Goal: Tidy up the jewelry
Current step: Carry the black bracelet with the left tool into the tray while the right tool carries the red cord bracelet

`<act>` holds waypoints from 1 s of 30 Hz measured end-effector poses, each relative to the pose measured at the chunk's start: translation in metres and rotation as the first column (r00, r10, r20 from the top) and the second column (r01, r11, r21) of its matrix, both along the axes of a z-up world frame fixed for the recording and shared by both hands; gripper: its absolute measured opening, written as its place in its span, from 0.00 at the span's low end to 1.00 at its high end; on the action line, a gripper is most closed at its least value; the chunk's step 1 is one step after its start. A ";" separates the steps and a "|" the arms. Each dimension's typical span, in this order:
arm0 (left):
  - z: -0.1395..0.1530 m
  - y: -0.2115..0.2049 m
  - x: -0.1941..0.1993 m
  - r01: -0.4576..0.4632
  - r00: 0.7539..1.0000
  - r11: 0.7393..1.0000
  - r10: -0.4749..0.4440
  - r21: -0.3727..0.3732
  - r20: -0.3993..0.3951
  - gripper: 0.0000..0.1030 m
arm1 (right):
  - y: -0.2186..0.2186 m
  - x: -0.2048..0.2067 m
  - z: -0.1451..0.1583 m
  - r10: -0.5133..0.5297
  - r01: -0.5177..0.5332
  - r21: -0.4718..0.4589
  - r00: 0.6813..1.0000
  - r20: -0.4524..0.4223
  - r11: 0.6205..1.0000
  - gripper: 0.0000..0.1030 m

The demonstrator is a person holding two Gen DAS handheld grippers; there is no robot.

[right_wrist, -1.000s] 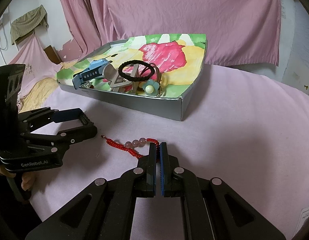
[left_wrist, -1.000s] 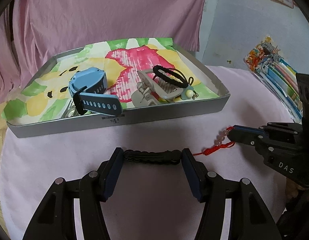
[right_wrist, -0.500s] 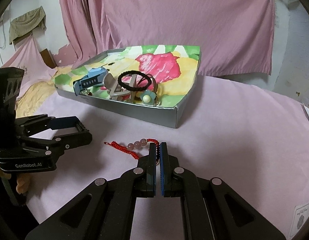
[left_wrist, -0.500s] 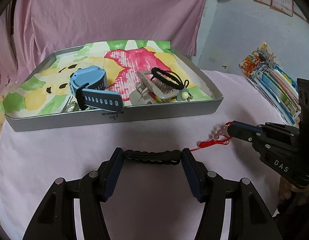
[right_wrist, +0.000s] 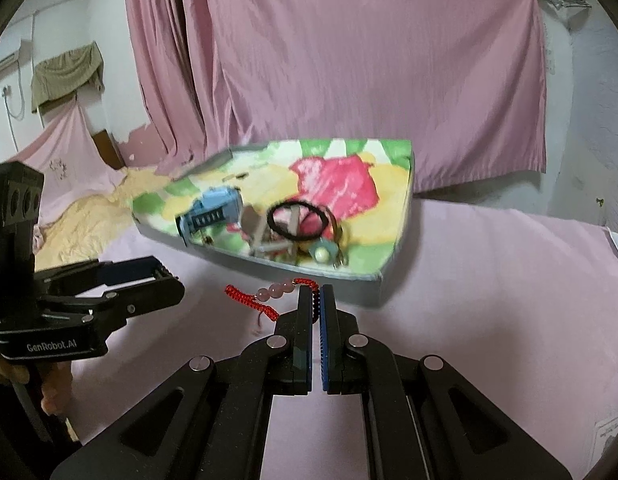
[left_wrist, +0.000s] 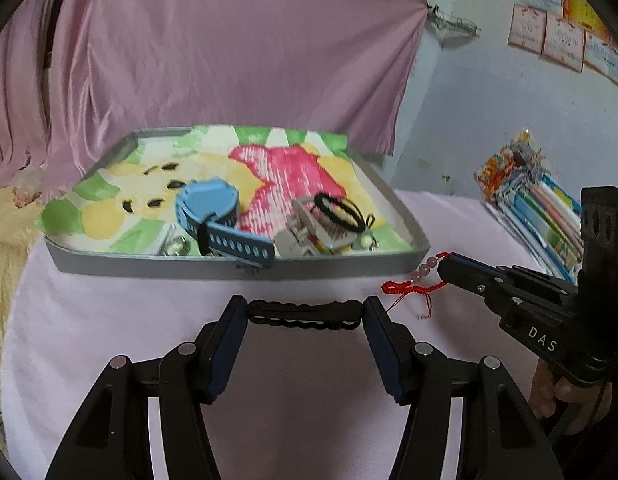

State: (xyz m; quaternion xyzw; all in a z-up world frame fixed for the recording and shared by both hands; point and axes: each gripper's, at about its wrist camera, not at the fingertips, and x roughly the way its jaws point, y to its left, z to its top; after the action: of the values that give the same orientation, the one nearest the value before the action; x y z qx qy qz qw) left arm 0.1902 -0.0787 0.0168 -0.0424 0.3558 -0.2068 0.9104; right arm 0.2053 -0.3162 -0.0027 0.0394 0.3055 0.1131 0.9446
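Pink cloth [left_wrist: 269,368] over the bench, more pink drapery [left_wrist: 229,48] hung behind. Toward the back, a shallow grey tray [left_wrist: 237,270] lined with a green, yellow and pink print. Inside, near the front wall: a blue watch [left_wrist: 213,212], a grey claw clip [left_wrist: 305,232], a black hair tie [left_wrist: 341,210] resting on the clip, and a small pale bead charm [left_wrist: 364,242] beside them. Between both tools and the tray floor, only the tray's low front wall.

Left hand-held gripper [left_wrist: 305,312] with fingers spread wide, pressed against the 2 ends of a black wavy hair clip [left_wrist: 305,314], held crosswise just short of the tray front. Right hand-held gripper [right_wrist: 316,294] with fingers nearly together, pinched on a red cord bracelet [right_wrist: 269,296] carrying 3 pink beads; cord dangling off to the left of the fingertips, above the cloth and close to the tray's near corner.

From the left wrist only: a stack of colourful packets [left_wrist: 529,200] at the bench's right edge and papers [left_wrist: 561,36] on the wall. From the right wrist only: a yellow blanket [right_wrist: 89,216] left of the bench, and part of the hand [right_wrist: 49,384] under the left tool. Right wrist view blurred around the tray.
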 end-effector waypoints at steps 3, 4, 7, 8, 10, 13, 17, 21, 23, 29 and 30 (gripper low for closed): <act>0.009 0.007 0.001 -0.025 0.999 1.000 0.025 -0.010 0.027 0.55 | 0.001 0.002 0.010 -0.009 0.008 0.025 0.999 0.043 1.000 0.03; 0.012 0.010 0.003 -0.038 0.999 0.999 0.038 -0.014 0.035 0.55 | 0.000 0.005 0.013 -0.017 0.014 0.043 0.998 0.061 0.999 0.03; 0.020 0.020 0.009 -0.078 0.995 0.996 0.080 -0.032 0.059 0.55 | -0.002 0.011 0.020 -0.043 0.035 0.087 0.994 0.097 0.996 0.03; 0.022 0.023 0.010 -0.089 0.994 0.995 0.091 -0.037 0.065 0.55 | -0.002 0.014 0.022 -0.053 0.042 0.101 0.993 0.106 0.994 0.03; 0.026 0.028 0.016 -0.118 0.989 0.992 0.121 -0.044 0.080 0.55 | -0.003 0.022 0.023 -0.080 0.064 0.131 0.990 0.119 0.989 0.03; 0.028 0.036 0.030 -0.169 0.980 0.985 0.172 -0.040 0.099 0.55 | -0.002 0.035 0.021 -0.115 0.096 0.153 0.986 0.122 0.983 0.03; 0.026 0.046 0.045 -0.231 0.966 0.972 0.233 -0.032 0.110 0.55 | 0.003 0.052 0.015 -0.148 0.130 0.145 0.981 0.124 0.981 0.03; 0.016 0.054 0.065 -0.280 0.957 0.960 0.280 -0.014 0.081 0.55 | 0.008 0.067 0.007 -0.164 0.151 0.136 0.982 0.096 0.979 0.03; 0.011 0.057 0.071 -0.291 0.954 0.957 0.291 -0.011 0.068 0.55 | 0.010 0.073 0.002 -0.160 0.149 0.132 0.984 0.079 0.980 0.03; -0.005 0.062 0.084 -0.313 0.950 0.950 0.313 -0.007 0.021 0.55 | 0.016 0.084 -0.005 -0.144 0.139 0.104 0.989 0.034 0.985 0.03; -0.007 0.062 0.085 -0.313 0.949 0.950 0.313 -0.005 0.018 0.55 | 0.016 0.085 -0.005 -0.144 0.140 0.103 0.989 0.033 0.985 0.03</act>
State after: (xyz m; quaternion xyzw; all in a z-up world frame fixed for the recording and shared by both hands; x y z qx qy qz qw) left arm 0.2754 -0.0167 0.0100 -0.0975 0.3360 -0.0605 0.9348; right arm 0.2901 -0.3004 -0.0077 0.1063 0.2770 0.0617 0.9530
